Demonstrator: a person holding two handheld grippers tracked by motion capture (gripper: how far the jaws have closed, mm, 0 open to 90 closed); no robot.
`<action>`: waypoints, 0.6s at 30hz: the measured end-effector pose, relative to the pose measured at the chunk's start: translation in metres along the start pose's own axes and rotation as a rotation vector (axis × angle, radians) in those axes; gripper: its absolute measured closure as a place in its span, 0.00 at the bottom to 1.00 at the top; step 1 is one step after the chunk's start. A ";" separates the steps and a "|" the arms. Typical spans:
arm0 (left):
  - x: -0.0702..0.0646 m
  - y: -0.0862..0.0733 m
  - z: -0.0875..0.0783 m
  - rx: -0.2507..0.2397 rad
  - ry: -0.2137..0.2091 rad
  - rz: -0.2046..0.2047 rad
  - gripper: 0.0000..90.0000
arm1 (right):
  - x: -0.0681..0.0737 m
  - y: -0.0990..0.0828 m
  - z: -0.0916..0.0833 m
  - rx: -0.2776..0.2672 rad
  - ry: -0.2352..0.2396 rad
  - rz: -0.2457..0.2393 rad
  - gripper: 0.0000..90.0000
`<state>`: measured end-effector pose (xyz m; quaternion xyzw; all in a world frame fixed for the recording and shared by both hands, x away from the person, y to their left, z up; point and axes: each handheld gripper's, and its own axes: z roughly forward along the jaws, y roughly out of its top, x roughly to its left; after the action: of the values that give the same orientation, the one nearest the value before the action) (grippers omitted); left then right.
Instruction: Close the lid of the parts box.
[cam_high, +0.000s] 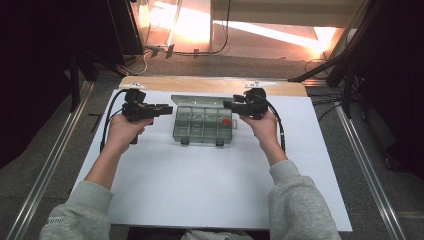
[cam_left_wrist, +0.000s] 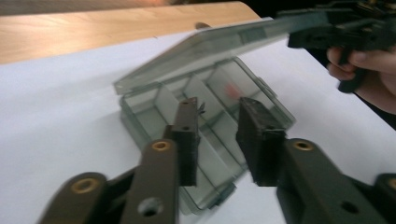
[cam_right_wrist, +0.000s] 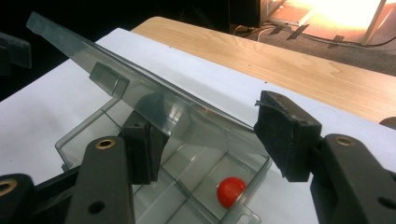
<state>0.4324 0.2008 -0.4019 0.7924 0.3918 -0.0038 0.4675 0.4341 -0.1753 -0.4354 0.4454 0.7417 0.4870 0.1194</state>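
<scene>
The left gripper (cam_high: 167, 107) is held just beside the left end of a clear compartment box (cam_high: 202, 125), its jaws spread with nothing pinched between them; in the left gripper view they frame the box's tray without touching it. The right gripper (cam_high: 226, 104) sits at the box's right end with its jaws also apart, and in the right gripper view the raised lid (cam_right_wrist: 140, 93) passes between the two pads; whether the left pad already presses on the lid cannot be told, and no firm pinch is seen. The box rests near the far middle of the white counter (cam_high: 200, 185), lid half lifted on its rear hinge, and a small red ball (cam_right_wrist: 230, 191) lies in a compartment at the right end. The box is judged to be light, stiff and thin-walled, with smooth, slippery plastic that could slide on the counter or flex if squeezed hard. The lid is best taken by its free front edge or near the moulded latch tab, while the tray is steadied by an end wall. The ball would be expected to roll if the tray is tipped. The hinge line is hidden behind the lid, the other compartments are hard to read through the reflections, and the left gripper view is blurred.
</scene>
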 end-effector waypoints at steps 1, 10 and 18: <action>0.000 0.000 0.001 0.007 -0.012 0.003 0.83 | 0.000 -0.001 -0.001 0.002 0.000 0.001 0.48; -0.002 0.002 -0.001 -0.018 0.011 0.031 0.95 | 0.003 -0.002 -0.003 0.019 -0.007 -0.031 0.48; -0.002 0.007 -0.002 -0.022 0.017 0.027 0.94 | 0.006 -0.001 -0.008 0.024 -0.001 -0.032 0.48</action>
<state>0.4352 0.1994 -0.3947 0.7924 0.3852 0.0136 0.4729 0.4256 -0.1755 -0.4305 0.4351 0.7544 0.4761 0.1221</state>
